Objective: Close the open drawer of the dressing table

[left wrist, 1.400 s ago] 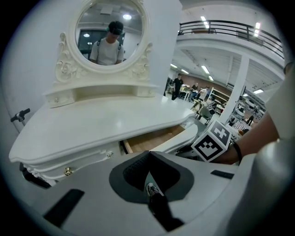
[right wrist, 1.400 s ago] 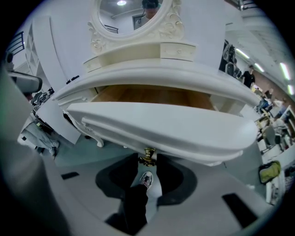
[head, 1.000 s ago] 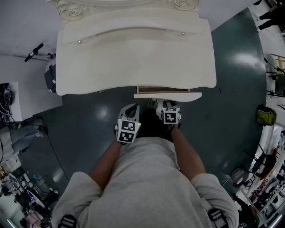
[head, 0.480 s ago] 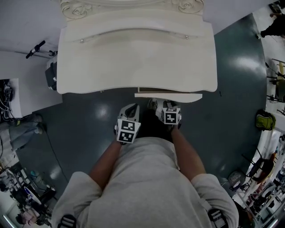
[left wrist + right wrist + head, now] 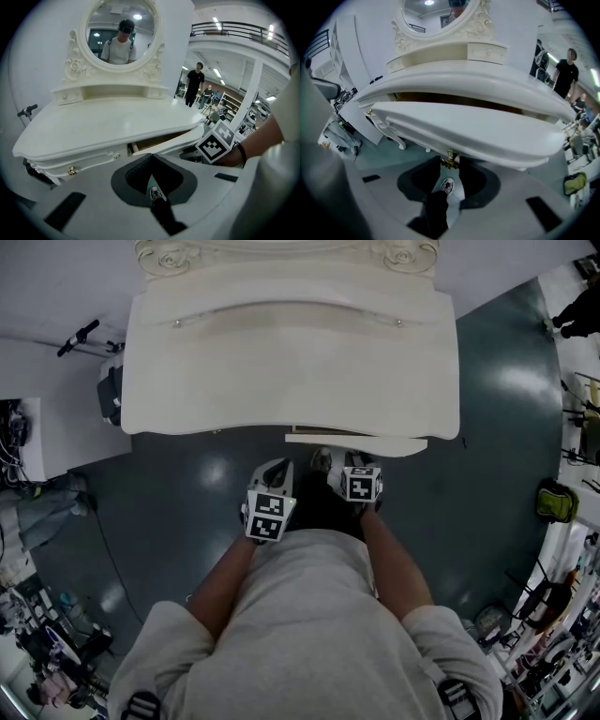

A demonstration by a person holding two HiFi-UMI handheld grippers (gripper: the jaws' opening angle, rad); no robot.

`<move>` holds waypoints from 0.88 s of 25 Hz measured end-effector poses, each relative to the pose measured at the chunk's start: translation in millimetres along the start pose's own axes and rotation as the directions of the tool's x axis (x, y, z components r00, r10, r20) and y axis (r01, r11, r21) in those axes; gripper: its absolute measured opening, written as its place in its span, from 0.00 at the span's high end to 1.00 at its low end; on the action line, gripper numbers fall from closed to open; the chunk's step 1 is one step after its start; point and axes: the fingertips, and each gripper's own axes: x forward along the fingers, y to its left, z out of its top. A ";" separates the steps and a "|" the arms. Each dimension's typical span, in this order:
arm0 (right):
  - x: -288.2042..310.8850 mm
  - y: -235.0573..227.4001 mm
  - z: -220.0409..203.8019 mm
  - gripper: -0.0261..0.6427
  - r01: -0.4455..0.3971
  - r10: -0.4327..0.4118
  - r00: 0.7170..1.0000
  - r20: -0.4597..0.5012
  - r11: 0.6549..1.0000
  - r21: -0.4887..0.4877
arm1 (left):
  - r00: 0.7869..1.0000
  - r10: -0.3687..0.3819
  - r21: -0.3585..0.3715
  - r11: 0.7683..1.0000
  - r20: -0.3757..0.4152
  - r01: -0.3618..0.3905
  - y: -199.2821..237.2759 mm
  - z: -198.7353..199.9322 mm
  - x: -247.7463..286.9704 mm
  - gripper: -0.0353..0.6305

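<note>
The cream dressing table (image 5: 291, 352) fills the top of the head view. Its right-hand drawer (image 5: 354, 442) stands out a little past the tabletop's front edge. In the right gripper view the drawer front (image 5: 478, 131) spans the picture, and its brass knob (image 5: 450, 161) sits between the tips of my right gripper (image 5: 450, 165), whose pads close on it from both sides. My right gripper (image 5: 328, 461) is just under the drawer front in the head view. My left gripper (image 5: 272, 471) hangs beside it, shut and empty, short of the table. The left gripper view shows the drawer (image 5: 164, 140) ajar.
An oval mirror (image 5: 119, 33) rises behind the tabletop. A second drawer with a brass knob (image 5: 71, 170) lies to the left, closed. A carved table leg (image 5: 391, 133) stands at left. Dark floor (image 5: 487, 474) surrounds the table; people stand far off at the right.
The drawer has slid inward: less of its wooden inside shows under the tabletop than a second ago. Both grippers have barely moved in the view.
</note>
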 end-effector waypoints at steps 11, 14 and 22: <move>3.7 -1.6 7.6 0.76 0.004 -0.004 1.000 -0.002 1.000 -0.017 | 1.000 0.025 -0.018 1.000 -0.002 -0.025 6.5 -2.6 -0.2 0.94; 5.4 -2.5 10.0 0.76 0.004 -0.004 1.000 -0.002 1.000 -0.016 | 0.999 0.034 -0.022 0.999 0.004 -0.033 8.8 -2.2 -0.3 0.94; 9.0 -3.9 16.3 0.76 0.004 -0.004 1.000 0.002 1.000 -0.024 | 0.999 0.050 -0.048 0.998 0.002 -0.049 14.6 -3.7 -4.1 0.94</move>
